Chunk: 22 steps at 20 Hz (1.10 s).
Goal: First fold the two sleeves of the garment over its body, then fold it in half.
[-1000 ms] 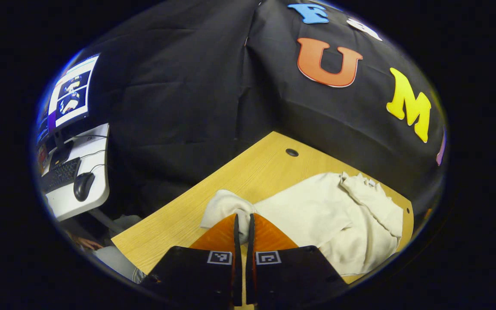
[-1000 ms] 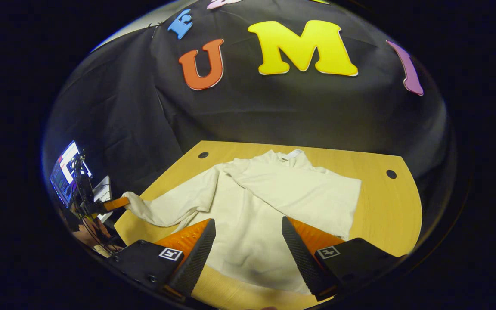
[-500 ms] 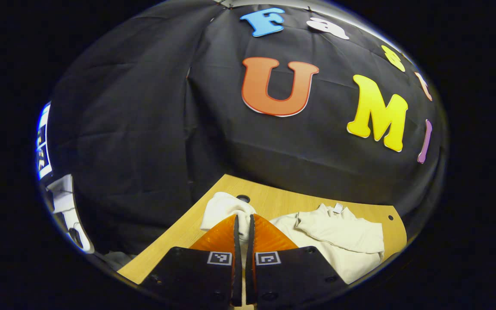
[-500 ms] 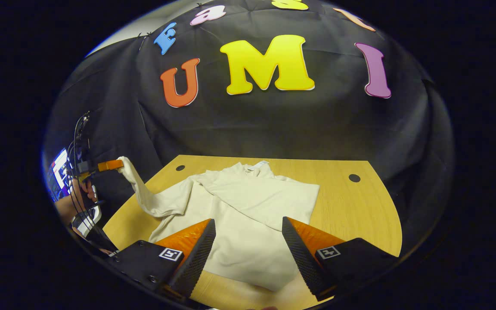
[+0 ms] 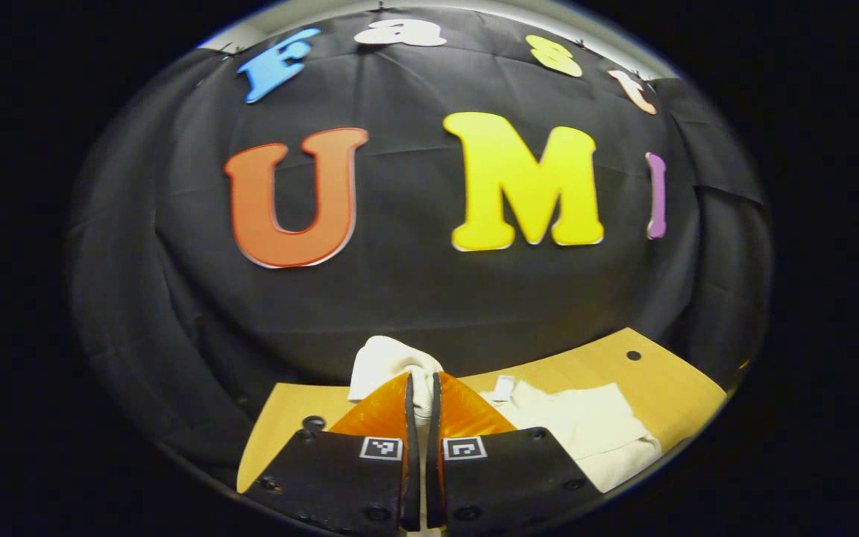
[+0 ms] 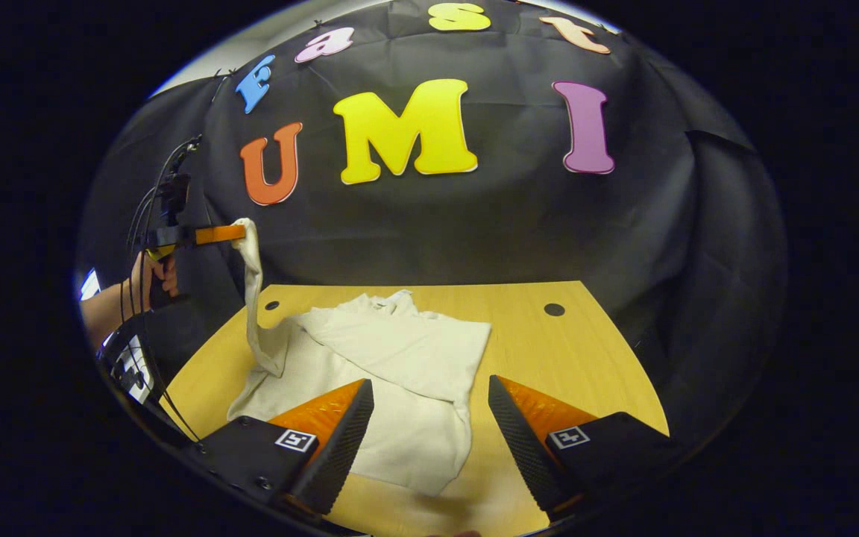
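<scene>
Sleeve (image 6: 252, 298): now raised higher above table (image 6: 549, 350), pinched by left gripper (image 5: 420, 388). Garment (image 6: 377, 373): laid flat. Right gripper (image 6: 429, 418): fingers parted, nothing held.

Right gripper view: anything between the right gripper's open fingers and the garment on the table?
Nothing. The right gripper hangs open over the garment, with cloth and bare table showing through the gap. The left gripper holds the sleeve off to the side.

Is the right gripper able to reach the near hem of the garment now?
Probably yes. The right gripper is open, and the garment lies flat on the table between its fingers with nothing in the way.
</scene>
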### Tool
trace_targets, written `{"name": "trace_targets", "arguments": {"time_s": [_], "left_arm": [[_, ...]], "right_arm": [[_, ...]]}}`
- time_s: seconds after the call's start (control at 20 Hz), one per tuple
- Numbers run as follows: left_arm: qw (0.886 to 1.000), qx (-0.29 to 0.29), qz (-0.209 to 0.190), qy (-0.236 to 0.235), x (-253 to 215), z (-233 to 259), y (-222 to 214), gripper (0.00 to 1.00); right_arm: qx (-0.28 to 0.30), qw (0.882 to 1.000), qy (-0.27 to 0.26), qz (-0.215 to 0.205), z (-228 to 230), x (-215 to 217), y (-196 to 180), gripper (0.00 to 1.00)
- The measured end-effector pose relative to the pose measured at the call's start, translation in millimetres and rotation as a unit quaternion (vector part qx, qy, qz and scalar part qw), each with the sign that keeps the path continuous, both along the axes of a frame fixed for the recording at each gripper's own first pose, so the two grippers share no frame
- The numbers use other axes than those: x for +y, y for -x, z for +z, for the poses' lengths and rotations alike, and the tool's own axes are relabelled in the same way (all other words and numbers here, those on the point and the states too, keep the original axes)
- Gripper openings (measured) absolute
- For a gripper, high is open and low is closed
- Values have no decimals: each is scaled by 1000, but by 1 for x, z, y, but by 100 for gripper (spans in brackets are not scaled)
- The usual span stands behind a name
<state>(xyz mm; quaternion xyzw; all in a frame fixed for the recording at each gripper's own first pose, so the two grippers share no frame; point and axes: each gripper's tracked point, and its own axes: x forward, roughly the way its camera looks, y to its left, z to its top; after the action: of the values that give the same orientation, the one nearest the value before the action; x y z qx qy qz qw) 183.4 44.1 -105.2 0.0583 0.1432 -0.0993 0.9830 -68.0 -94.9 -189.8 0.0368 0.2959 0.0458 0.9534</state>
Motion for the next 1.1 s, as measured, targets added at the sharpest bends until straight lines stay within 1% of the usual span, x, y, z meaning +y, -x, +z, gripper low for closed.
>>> {"name": "trace_targets", "arguments": {"time_s": [0.05,0.1,0.15,0.2,0.25,0.45,0.55,0.65,0.8,0.85,0.9,0.95,1.0,1.05,1.1], "left_arm": [[1000,7,-23,-5,-28,-6,-5,6],[999,16,-41,-9,-56,-16,-9,6],[998,26,-56,-15,-81,-26,-10,6],[996,38,-74,-20,-108,-40,-10,6],[994,49,-91,-26,-139,-55,-9,6],[983,93,-139,-79,-214,-140,-13,6],[975,120,-149,-113,-235,-183,-13,6],[967,142,-162,-135,-254,-215,-8,7],[956,154,-188,-163,-281,-241,-4,9],[954,154,-190,-172,-289,-251,5,10],[953,155,-189,-180,-296,-250,9,12],[952,157,-184,-190,-297,-251,2,12],[950,157,-182,-198,-300,-252,2,14],[950,155,-188,-196,-304,-253,2,18],[951,151,-191,-192,-308,-249,3,28]], "right_arm": [[-1,1000,4,-9,1,-10,4,97],[-2,1000,8,-18,2,-21,7,94],[-2,1000,12,-27,3,-30,11,94],[0,999,14,-39,3,-39,16,97],[3,999,15,-50,2,-48,22,97],[21,995,17,-91,-4,-74,46,97],[27,994,23,-107,-5,-87,57,97],[34,992,28,-122,-6,-97,68,97],[47,989,31,-139,-11,-110,85,97],[50,988,31,-143,-13,-111,86,97],[52,988,31,-145,-14,-112,88,97],[53,987,32,-146,-14,-112,89,97],[53,987,33,-145,-14,-113,90,97],[53,988,35,-144,-15,-113,91,97],[53,988,34,-141,-15,-111,90,97]]}}
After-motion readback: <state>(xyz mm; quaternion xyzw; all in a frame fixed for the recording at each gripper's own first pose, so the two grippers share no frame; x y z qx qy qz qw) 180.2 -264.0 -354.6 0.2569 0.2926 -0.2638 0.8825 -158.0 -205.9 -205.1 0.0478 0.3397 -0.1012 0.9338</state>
